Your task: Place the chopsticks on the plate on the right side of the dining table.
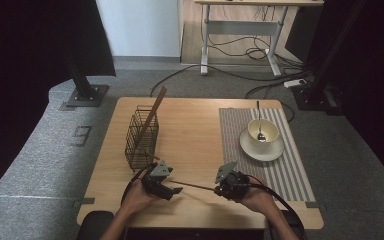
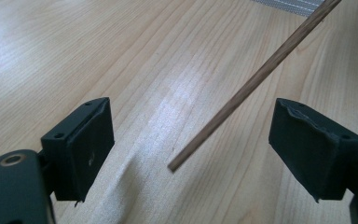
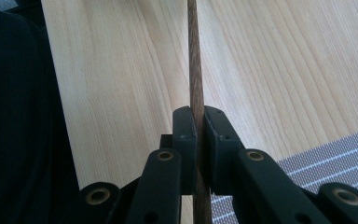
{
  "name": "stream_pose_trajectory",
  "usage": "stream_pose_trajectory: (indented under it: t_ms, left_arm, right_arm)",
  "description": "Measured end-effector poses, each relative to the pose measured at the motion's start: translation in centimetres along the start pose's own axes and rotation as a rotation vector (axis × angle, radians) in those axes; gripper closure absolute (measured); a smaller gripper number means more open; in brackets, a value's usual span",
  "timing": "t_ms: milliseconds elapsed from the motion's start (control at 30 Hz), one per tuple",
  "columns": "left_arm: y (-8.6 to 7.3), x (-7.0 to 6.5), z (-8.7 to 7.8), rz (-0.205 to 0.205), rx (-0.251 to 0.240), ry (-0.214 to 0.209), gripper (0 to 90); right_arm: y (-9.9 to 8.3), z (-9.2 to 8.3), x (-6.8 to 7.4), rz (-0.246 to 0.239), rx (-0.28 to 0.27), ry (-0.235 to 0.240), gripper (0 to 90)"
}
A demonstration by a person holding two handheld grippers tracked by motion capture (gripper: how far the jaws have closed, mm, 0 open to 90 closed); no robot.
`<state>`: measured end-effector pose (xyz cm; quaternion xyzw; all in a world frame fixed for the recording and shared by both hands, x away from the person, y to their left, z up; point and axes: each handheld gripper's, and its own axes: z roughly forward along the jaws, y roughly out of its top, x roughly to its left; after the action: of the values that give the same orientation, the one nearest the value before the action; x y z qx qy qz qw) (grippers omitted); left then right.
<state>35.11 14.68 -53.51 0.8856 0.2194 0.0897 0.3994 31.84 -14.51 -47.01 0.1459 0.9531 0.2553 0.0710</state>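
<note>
On a wooden table (image 1: 195, 130), seen from the high view, a person's two hands work at the near edge, each holding a black gripper. Ahead of the right gripper (image 1: 219, 189) lies a striped grey placemat (image 1: 290, 165), carrying a cream saucer (image 1: 275, 150) and a cup (image 1: 269, 129) with a spoon (image 1: 260, 131) standing in it. Ahead of the left gripper (image 1: 177, 191) stands a dark wire basket (image 1: 141, 136), with one brown stick (image 1: 155, 110) leaning out of its top.

Between the two grippers runs a thin wooden chopstick (image 1: 196, 186), held above the tabletop. The right gripper (image 3: 199, 122) is clenched on it: in the right gripper view the two pads press the chopstick (image 3: 196, 60) from both sides, and the rod runs straight on beyond the jaws over the wood.

The left gripper (image 2: 191, 144) stands released, its pads well apart. In the left gripper view the free tip of the chopstick (image 2: 242, 93) hangs in the gap between them, touching neither pad, nearer the right-hand one.
</note>
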Motion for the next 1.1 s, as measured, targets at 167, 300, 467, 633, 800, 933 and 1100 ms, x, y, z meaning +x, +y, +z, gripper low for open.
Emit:
stream_pose_trajectory:
  t_ms: [167, 300, 467, 633, 800, 933, 1100]
  left_arm:
    - [-0.1, -0.1, 0.6, -0.016, 0.03, -0.007, 7.9]
    - [-0.2, -0.2, 0.8, -0.014, 0.04, -0.006, 3.5]
    - [-0.3, -0.1, 1.1, -0.017, 0.058, 0.006, 0.0]
    - [-0.5, -0.1, 1.5, -0.01, 0.08, 0.018, 0.0]
    - [-0.6, -0.2, 2.0, 0.006, 0.113, 0.028, 0.0]
    - [-0.6, -0.2, 2.1, -0.007, 0.123, 0.025, 0.0]
    - [-0.6, -0.2, 2.1, -0.01, 0.124, 0.026, 0.0]
  right_arm:
    - [-0.5, -0.5, -0.3, 0.013, 0.001, -0.017, 83.0]
    - [-0.8, -0.8, -0.4, 0.023, 0.0, -0.028, 83.0]
    - [-1.4, -1.1, -0.8, 0.046, -0.005, -0.044, 83.0]
    - [-1.8, -1.3, -1.1, 0.067, -0.005, -0.055, 83.0]
    - [-2.1, -1.5, -1.4, 0.079, -0.007, -0.071, 83.0]
    - [-2.3, -1.8, -1.8, 0.103, -0.012, -0.092, 83.0]
    - [-2.5, -2.1, -2.3, 0.123, -0.016, -0.107, 83.0]
